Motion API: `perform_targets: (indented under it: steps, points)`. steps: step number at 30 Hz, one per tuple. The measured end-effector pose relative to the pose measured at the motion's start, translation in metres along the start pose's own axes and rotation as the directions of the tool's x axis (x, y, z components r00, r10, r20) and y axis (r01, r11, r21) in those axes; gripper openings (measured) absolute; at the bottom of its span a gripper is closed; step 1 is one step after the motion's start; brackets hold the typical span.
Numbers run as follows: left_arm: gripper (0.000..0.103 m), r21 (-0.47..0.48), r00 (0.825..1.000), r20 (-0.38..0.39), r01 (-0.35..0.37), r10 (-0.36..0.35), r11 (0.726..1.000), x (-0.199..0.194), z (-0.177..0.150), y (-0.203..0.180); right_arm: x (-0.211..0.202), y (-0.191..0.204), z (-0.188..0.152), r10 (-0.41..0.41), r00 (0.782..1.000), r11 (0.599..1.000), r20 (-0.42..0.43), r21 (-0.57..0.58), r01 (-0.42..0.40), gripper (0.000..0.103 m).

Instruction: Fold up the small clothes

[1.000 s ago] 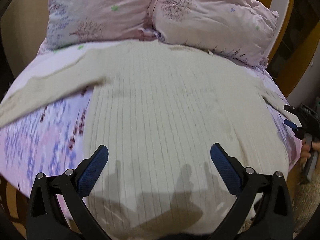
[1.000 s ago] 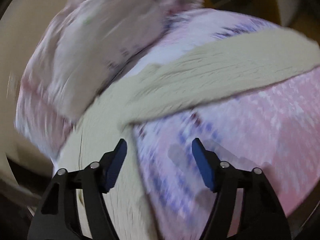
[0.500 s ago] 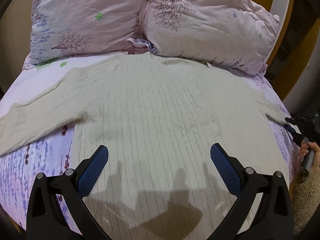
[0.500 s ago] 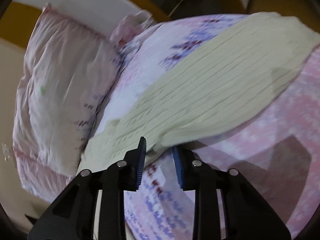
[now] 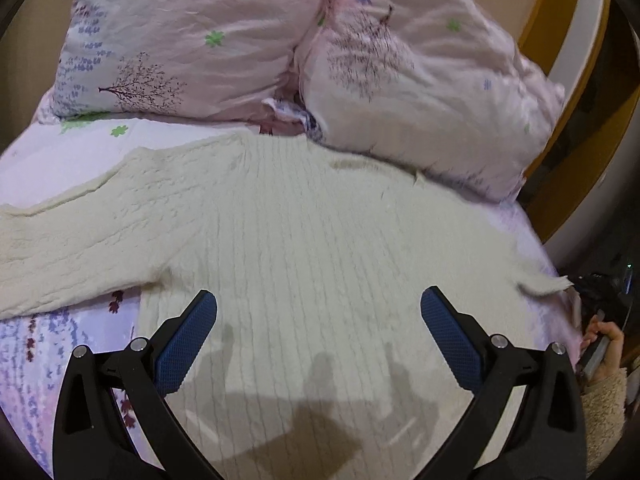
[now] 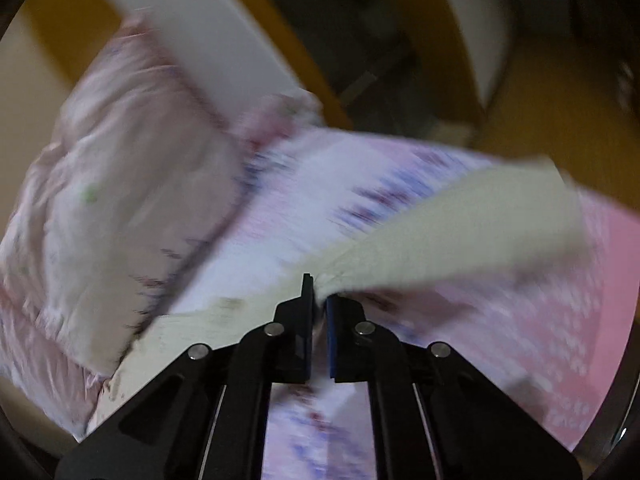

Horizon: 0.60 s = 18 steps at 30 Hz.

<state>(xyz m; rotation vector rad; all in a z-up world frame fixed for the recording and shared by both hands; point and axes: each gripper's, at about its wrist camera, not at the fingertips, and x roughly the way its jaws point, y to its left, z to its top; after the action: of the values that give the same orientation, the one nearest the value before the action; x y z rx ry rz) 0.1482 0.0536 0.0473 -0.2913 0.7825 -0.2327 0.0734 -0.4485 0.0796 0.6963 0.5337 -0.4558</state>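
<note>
A cream ribbed knit sweater (image 5: 304, 248) lies spread flat on the bed, one sleeve (image 5: 68, 256) stretched out to the left. My left gripper (image 5: 318, 320) hovers open above the sweater's body, nothing between its blue pads. In the left wrist view my right gripper (image 5: 576, 286) sits at the right bed edge, pinching the other sleeve. In the right wrist view, which is blurred, my right gripper (image 6: 318, 300) is shut on the edge of that cream sleeve (image 6: 460, 240), which is lifted off the sheet.
Two pink floral pillows (image 5: 192, 40) (image 5: 420, 92) lie at the head of the bed, touching the sweater's collar. A pink and purple patterned sheet (image 5: 36, 352) covers the bed. A wooden headboard (image 5: 556, 20) curves at the right. A person's hand and fuzzy sleeve (image 5: 604, 364) show at the right edge.
My right gripper closed on the sleeve's edge and lifted it. The left gripper drifted across the sweater, staying open, so the pillows and left sleeve look larger.
</note>
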Motion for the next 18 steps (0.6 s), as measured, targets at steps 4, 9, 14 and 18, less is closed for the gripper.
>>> perform_targets:
  steps: [4, 9, 14, 18]
  points:
    - [0.102, -0.064, 0.999, 0.007, 0.034, -0.033, 0.997, 0.001, 0.008, 0.009, -0.007, 0.074, -0.004, 0.139, 0.990, 0.975, -0.009, -0.175, -0.139, 0.005]
    - [0.102, -0.121, 0.997, 0.004, 0.080, -0.080, 0.989, 0.007, 0.015, 0.013, 0.017, 0.176, -0.069, 0.305, 0.919, 0.855, -0.251, -0.353, -0.380, 0.005]
    - [0.102, -0.139, 0.993, -0.010, 0.118, -0.120, 0.983, 0.014, 0.018, 0.011, 0.066, 0.215, -0.149, 0.268, 0.799, 0.811, -0.537, -0.321, -0.488, 0.009]
    - [0.102, -0.141, 0.989, -0.022, 0.143, -0.148, 0.980, 0.017, 0.020, 0.013, 0.083, 0.192, -0.159, 0.304, 0.736, 0.871, -0.605, -0.136, -0.472, 0.036]
